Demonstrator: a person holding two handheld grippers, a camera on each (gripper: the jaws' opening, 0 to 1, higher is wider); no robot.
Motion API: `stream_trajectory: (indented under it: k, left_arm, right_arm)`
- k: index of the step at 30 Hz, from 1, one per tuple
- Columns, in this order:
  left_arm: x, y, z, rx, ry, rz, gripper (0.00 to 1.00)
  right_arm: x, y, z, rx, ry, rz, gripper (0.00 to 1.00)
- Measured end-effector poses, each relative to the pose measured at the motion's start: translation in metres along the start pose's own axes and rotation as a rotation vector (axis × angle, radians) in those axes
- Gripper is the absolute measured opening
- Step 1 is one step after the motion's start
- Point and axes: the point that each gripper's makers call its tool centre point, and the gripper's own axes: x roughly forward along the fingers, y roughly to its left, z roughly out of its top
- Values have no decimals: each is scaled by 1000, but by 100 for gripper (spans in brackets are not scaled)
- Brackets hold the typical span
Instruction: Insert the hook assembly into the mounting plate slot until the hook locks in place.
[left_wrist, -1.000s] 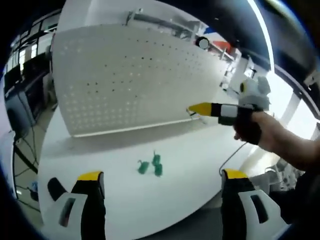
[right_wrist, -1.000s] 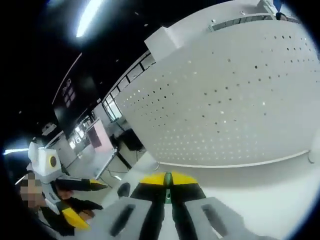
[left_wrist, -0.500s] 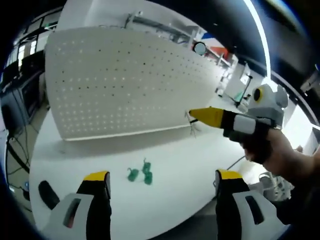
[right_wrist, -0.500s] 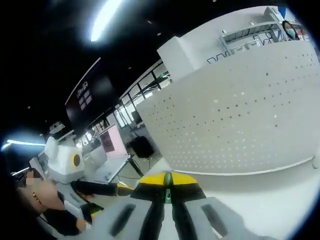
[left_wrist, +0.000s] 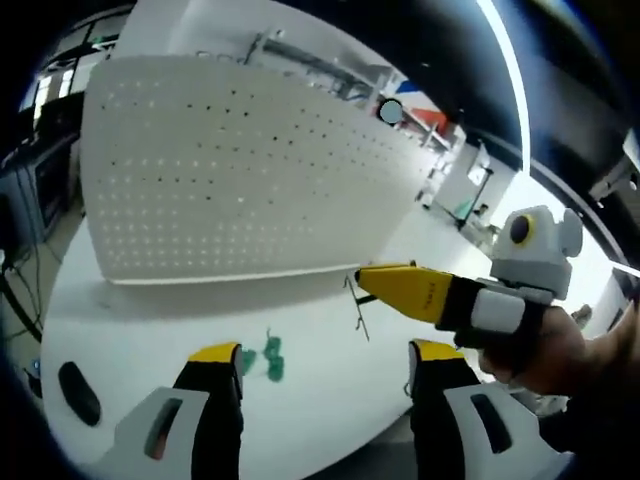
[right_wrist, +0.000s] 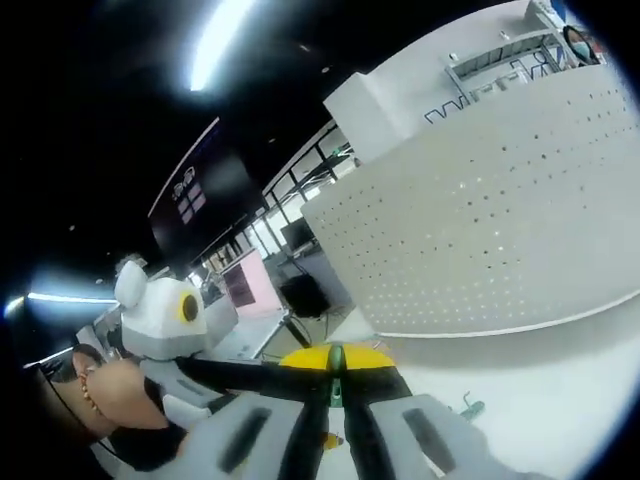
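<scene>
While the right hand-held gripper (left_wrist: 385, 285) keeps its jaws clamped on a wire hook (left_wrist: 357, 302) near the upright pegboard (left_wrist: 240, 170), ready for insertion, the left hand-held gripper (left_wrist: 325, 365) hangs with jaws apart above the tabletop (left_wrist: 150, 330), beside spare green hooks (left_wrist: 272, 358).

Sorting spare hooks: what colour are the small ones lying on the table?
Green hooks, clearest in the left gripper view.

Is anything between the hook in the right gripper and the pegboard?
Nothing visible. In the left gripper view the right gripper holds the thin wire hook in open air above the white table, with only bare tabletop before the pegboard. The green hooks lie nearer the camera, off that line.
</scene>
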Motion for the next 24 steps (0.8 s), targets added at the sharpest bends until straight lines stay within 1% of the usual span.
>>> stream_trajectory:
  k: [5, 7, 8, 11, 12, 15, 17, 19, 21, 22, 24]
  left_arm:
    - [-2, -1, 4, -16, -29, -19, 57]
    - [-2, -6, 9, -62, -64, -51, 52]
    - [-3, -7, 6, -64, -48, -61, 46]
    - [-4, -10, 8, -88, -72, -79, 35]
    - [-5, -10, 9, -91, -76, -77, 34]
    - [-6, -6, 11, -86, -89, -54, 35]
    - [-7, -5, 12, -84, -92, -53, 31]
    - [-9, -5, 14, -94, -104, -64, 26]
    - [-10, -6, 17, -138, -125, -81, 23]
    - [-10, -7, 17, -146, -129, -90, 22]
    - [-10, -8, 17, -159, -132, -98, 20]
  right_arm:
    - [1, 8, 2, -1, -16, 18, 0]
    - [3, 11, 1, -10, -18, 28, 0]
    - [3, 13, 2, -3, -21, 35, 0]
    - [3, 15, 3, -6, -28, 37, 0]
    - [3, 16, 3, -5, -30, 39, 0]
    - [2, 16, 4, -2, -34, 43, 0]
    - [2, 15, 3, 1, -33, 43, 0]
    - [1, 14, 2, -7, -33, 37, 0]
    - [0, 15, 2, 3, -41, 38, 0]
    - [-1, 16, 2, 15, -45, 40, 0]
    - [-2, 18, 3, 11, -52, 40, 0]
